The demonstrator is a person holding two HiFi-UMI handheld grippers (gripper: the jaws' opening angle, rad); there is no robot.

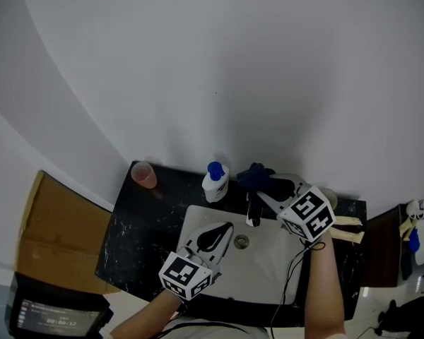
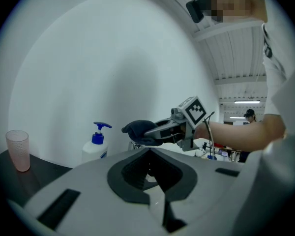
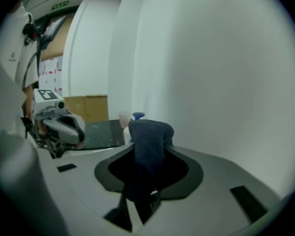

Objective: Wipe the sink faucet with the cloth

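**A:** What is your right claw holding?

**B:** Your right claw (image 1: 268,189) is clamped on the dark blue cloth (image 3: 150,141). The cloth bunches up out of the jaws and folds over their tips. The faucet (image 1: 253,214) sits just below and ahead of those tips. I can't tell whether the cloth is touching it.

**A:** And the left claw?

**B:** Your left claw (image 1: 228,227) has its jaws together with nothing in them. It hovers over the sink (image 1: 268,274), with the faucet just ahead of it.

**A:** What could go wrong from here?

**B:** You hold the cloth as a loose wad, so a hard drag along the spout could probably pull it out of the jaws. If the wad rolls aside, the bare jaw tips could scrape the metal. The soap bottle (image 1: 215,182) stands just beyond the right claw's tips, and a wide sideways sweep could knock it over. The pink cup (image 1: 144,174) is well apart from the claw, so it is less at risk. Pressing on the faucet's top might also nudge the handle and start the water.
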